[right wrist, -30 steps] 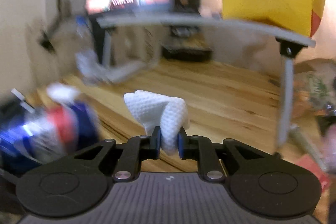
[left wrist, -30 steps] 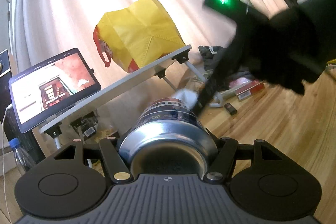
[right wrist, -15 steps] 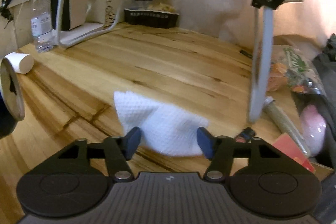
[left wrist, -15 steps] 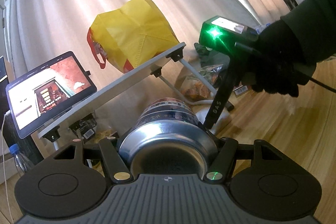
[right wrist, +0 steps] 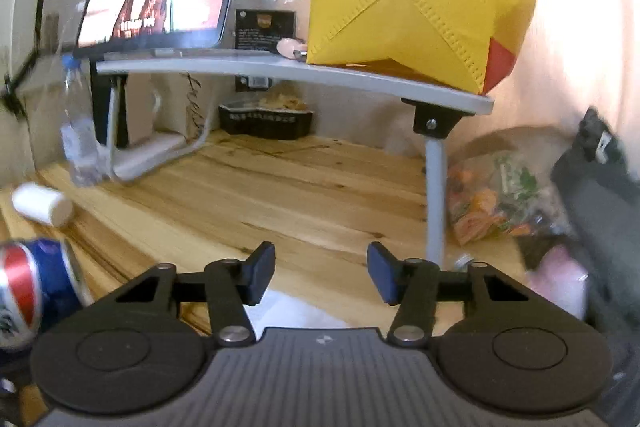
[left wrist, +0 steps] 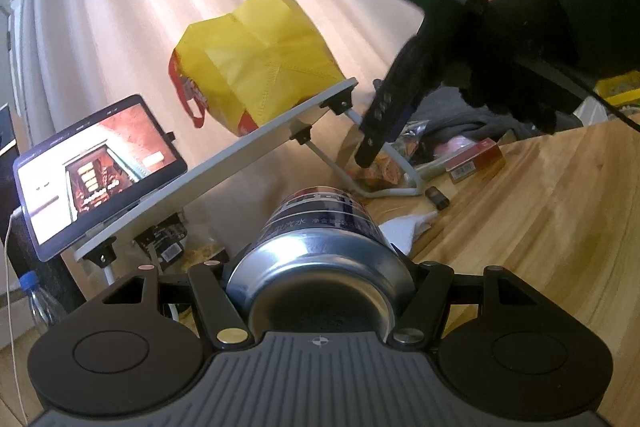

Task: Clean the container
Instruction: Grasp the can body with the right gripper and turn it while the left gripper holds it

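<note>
1. Can [left wrist: 320, 251], blue and silver, is clamped lengthwise in the left gripper [left wrist: 320, 279] above the wooden floor [left wrist: 560, 227].
2. Nothing is gripped by the right gripper [right wrist: 321, 273]; its jaws are closing on empty air.
3. White paper towel [left wrist: 404, 227] is seen lying on the floor beyond the can.

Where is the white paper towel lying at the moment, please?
The white paper towel lies on the wooden floor just right of the blue drink can in the left wrist view, below the right gripper.
</note>
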`<state>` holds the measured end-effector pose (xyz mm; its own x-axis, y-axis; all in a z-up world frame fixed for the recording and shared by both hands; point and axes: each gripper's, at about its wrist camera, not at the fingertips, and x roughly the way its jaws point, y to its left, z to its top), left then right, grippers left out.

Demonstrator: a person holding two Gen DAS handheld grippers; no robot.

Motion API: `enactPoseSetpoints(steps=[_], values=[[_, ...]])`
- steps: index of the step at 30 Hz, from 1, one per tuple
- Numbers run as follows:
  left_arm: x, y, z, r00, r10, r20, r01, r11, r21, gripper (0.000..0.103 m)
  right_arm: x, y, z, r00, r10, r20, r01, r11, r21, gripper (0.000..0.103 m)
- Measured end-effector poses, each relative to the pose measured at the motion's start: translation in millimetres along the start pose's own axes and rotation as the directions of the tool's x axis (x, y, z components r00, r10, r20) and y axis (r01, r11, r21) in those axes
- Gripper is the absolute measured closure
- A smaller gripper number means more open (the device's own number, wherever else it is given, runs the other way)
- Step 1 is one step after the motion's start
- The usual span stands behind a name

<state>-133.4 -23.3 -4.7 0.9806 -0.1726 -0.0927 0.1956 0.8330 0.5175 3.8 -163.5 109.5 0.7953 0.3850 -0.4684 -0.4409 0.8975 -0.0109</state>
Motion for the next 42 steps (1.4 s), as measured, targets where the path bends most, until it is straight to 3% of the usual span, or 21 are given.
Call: enactPoseSetpoints(steps=[2, 3, 4, 5, 7, 9, 13, 17, 18, 20, 22, 25, 26, 28, 29, 31, 34, 39, 42], values=[[2, 5, 0, 1.000, 0.016, -0.016, -0.016, 0.999, -0.032, 0.036, -11, -8, -3, 0.993, 0.117, 0.029, -0.120, 0.978, 0.170, 0.046], [4, 9, -1, 0.999, 0.026, -0.028, -0.027, 0.998, -0.051, 0.036, -16, -9, -10, 0.982, 0.185, 0.035, -0.188, 0.947, 0.260, 0.039], [6, 12, -1, 0.999, 0.036, -0.041, -0.038, 0.997, -0.069, 0.036, -18, -7, -19, 0.968, 0.248, 0.033, -0.244, 0.911, 0.332, 0.023], [8, 15, -1, 0.998, 0.045, -0.054, -0.050, 0.995, -0.087, 0.036, -19, -4, -27, 0.950, 0.310, 0.036, -0.297, 0.866, 0.403, 0.017], [8, 9, -1, 0.996, 0.087, -0.037, -0.088, 0.995, -0.037, 0.036, -17, 7, -42, 0.909, 0.417, 0.022, -0.373, 0.787, 0.492, 0.017], [7, 0, 0, 0.997, 0.079, -0.021, -0.079, 0.997, 0.016, 0.036, -12, 15, -57, 0.877, 0.480, 0.024, -0.404, 0.708, 0.579, 0.016], [2, -10, 5, 0.997, 0.073, 0.010, -0.073, 0.996, 0.060, 0.036, -2, 11, -83, 0.826, 0.550, 0.123, -0.444, 0.500, 0.744, 0.012], [-3, -17, 7, 0.998, 0.041, 0.040, -0.045, 0.992, 0.116, 0.035, 6, 5, -91, 0.800, 0.573, 0.176, -0.471, 0.419, 0.776, 0.010], [-5, -19, 7, 0.998, 0.037, 0.046, -0.043, 0.990, 0.134, 0.035, 8, 5, -92, 0.791, 0.584, 0.184, -0.482, 0.409, 0.775, 0.013], [-8, -17, 8, 0.998, 0.020, 0.053, -0.026, 0.993, 0.115, 0.036, 7, 6, -91, 0.770, 0.607, 0.198, -0.510, 0.398, 0.763, 0.030], [-9, -15, 10, 0.999, 0.005, 0.051, -0.010, 0.996, 0.089, 0.035, 4, 7, -91, 0.766, 0.608, 0.208, -0.527, 0.408, 0.745, 0.030], [-7, -12, 13, 1.000, -0.020, 0.016, 0.019, 0.999, 0.040, 0.035, 0, 7, -89, 0.778, 0.596, 0.200, -0.527, 0.445, 0.724, 0.031], [-2, -11, 13, 0.999, -0.036, -0.023, 0.036, 0.999, 0.023, 0.034, -4, 9, -85, 0.800, 0.572, 0.182, -0.516, 0.500, 0.696, 0.031], [9, -3, 16, 0.989, -0.087, -0.121, 0.080, 0.995, -0.064, 0.033, -13, 15, -74, 0.856, 0.498, 0.137, -0.473, 0.650, 0.595, 0.031], [11, 1, 18, 0.985, -0.104, -0.140, 0.090, 0.991, -0.103, 0.034, -16, 19, -68, 0.872, 0.474, 0.122, -0.459, 0.704, 0.541, 0.031], [15, 11, 23, 0.974, -0.140, -0.178, 0.107, 0.977, -0.182, 0.034, -21, 28, -59, 0.891, 0.441, 0.107, -0.439, 0.777, 0.451, 0.031], [18, 21, 31, 0.966, -0.160, -0.201, 0.106, 0.961, -0.254, 0.034, -23, 33, -51, 0.890, 0.442, 0.112, -0.446, 0.793, 0.415, 0.031], [22, 27, 38, 0.953, -0.175, -0.249, 0.094, 0.947, -0.307, 0.034, -36, 52, -41, 0.911, 0.398, 0.112, -0.413, 0.874, 0.254, 0.031], [22, 28, 39, 0.947, -0.192, -0.257, 0.104, 0.941, -0.321, 0.034, -42, 60, -38, 0.918, 0.379, 0.116, -0.395, 0.901, 0.181, 0.031]])
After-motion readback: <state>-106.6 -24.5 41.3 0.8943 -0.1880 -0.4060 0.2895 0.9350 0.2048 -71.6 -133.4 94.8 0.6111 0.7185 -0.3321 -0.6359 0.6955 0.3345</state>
